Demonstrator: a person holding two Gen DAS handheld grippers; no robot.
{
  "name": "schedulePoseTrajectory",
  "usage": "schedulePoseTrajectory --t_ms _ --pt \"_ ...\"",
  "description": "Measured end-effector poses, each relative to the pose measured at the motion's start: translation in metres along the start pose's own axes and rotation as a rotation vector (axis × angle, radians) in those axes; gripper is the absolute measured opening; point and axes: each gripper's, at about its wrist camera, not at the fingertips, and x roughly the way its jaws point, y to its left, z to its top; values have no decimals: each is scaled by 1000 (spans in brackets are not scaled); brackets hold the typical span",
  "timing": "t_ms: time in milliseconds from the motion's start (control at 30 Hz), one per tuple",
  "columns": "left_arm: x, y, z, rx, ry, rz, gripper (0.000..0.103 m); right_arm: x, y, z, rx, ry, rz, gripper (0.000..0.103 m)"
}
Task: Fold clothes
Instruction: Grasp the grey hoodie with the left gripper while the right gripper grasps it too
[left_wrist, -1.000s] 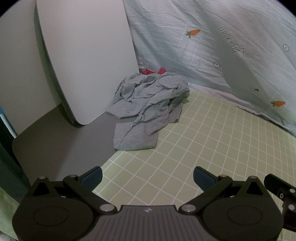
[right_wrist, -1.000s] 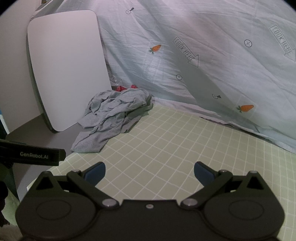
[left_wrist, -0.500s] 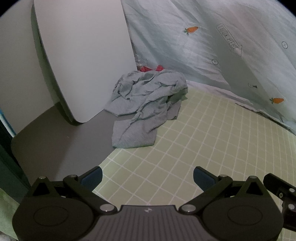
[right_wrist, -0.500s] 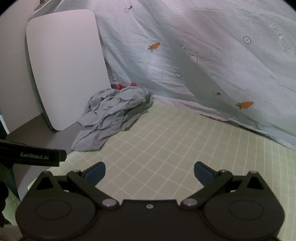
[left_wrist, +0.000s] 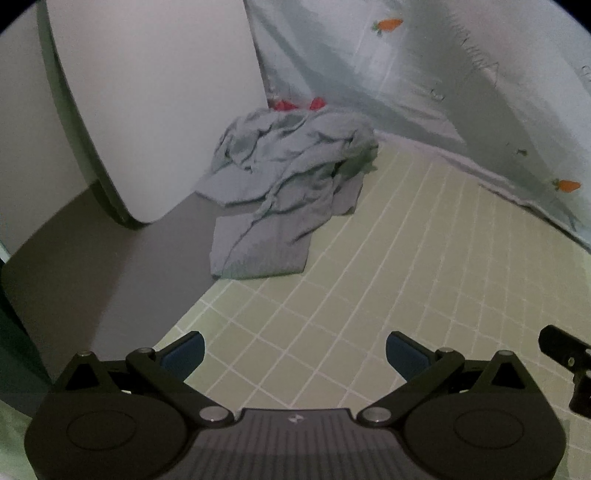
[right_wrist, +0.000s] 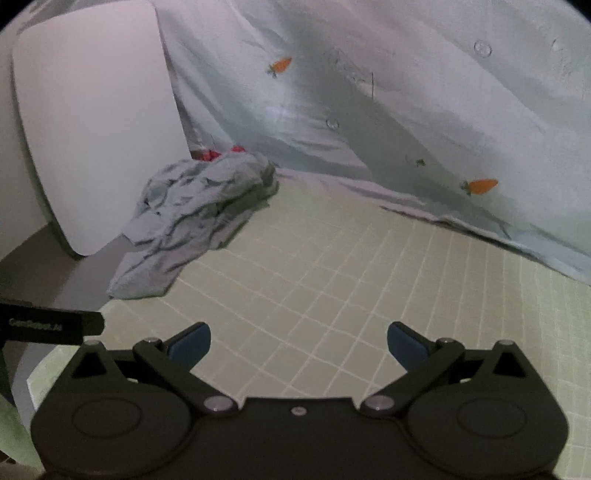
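In the left wrist view, the left gripper (left_wrist: 293, 354) is seen with its blue-padded fingers (left_wrist: 183, 351) spread wide apart and nothing between them, held above the green checked cloth (left_wrist: 406, 280). A crumpled grey garment (left_wrist: 284, 192) is heaped beyond the gripper, well apart from it, straddling the edge of the checked cloth and the bare grey tabletop (left_wrist: 110, 258). Just beside the garment, to its left, a white rounded board (left_wrist: 155, 99) is leaned upright. Something red (left_wrist: 295, 105) is glimpsed behind the garment, at the foot of a pale sheet printed with carrots (left_wrist: 443, 74). Part of the other tool is caught at the right edge.

In the right wrist view, the right gripper (right_wrist: 298, 341) is likewise shown spread wide and empty over the checked cloth (right_wrist: 351, 266). The grey garment (right_wrist: 199, 218) is found ahead and to the left, well apart from the fingers (right_wrist: 406, 345), with the white board (right_wrist: 96, 129) just beside it and the carrot sheet (right_wrist: 406, 110) hung behind.
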Motion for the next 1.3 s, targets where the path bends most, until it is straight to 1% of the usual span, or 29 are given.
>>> schedulePoseTrajectory --t_ms 33,267,367,433,533,700,733,767,800,833,900,933,967,1000,1033,1067,1100,1167,1200,1267,1300 --pt "9 2 2 -4 15 3 103 4 -1 1 2 7 -4 103" --pt "73 16 22 -45 119 35 103 79 -2 11 -23 91 26 103" --pt "105 24 37 -63 146 61 103 121 0 25 -16 117 65 103" --pt "126 27 48 -72 152 85 103 150 7 38 -30 120 79 103" --pt "155 34 65 -92 156 117 103 195 21 58 -75 124 130 103" --pt "189 43 87 -159 150 133 103 268 54 86 -158 124 206 103" --pt "195 45 91 -172 148 136 103 279 58 89 -156 127 223 101" --pt "201 46 94 -181 147 129 101 290 62 93 -154 131 240 96" --pt "206 47 96 -187 149 119 100 301 67 96 -151 135 257 94" --pt "209 46 96 -190 147 115 98 312 71 100 -149 139 274 93" --pt "212 44 97 -188 136 111 98 322 82 104 -183 104 284 92" --pt "211 42 97 -183 127 111 96 324 86 105 -201 95 302 84" --pt "211 41 97 -177 118 111 92 326 91 106 -221 87 303 65" --pt "210 39 97 -172 108 111 88 328 97 108 -241 80 304 54" --pt "209 36 96 -149 99 108 79 329 102 110 -264 83 303 34" --pt "207 32 96 -119 89 102 66 328 105 111 -282 93 326 16" --pt "204 28 96 -93 80 96 59 327 107 111 -291 102 342 10" --pt "198 20 94 -65 63 94 32 321 110 108 -325 90 325 6" --pt "194 16 94 -51 53 96 28 316 108 104 -343 81 310 6" --pt "179 6 91 -21 42 77 25 306 104 97 -378 64 280 5" --pt "171 1 90 -6 37 66 24 300 97 94 -373 71 272 4"
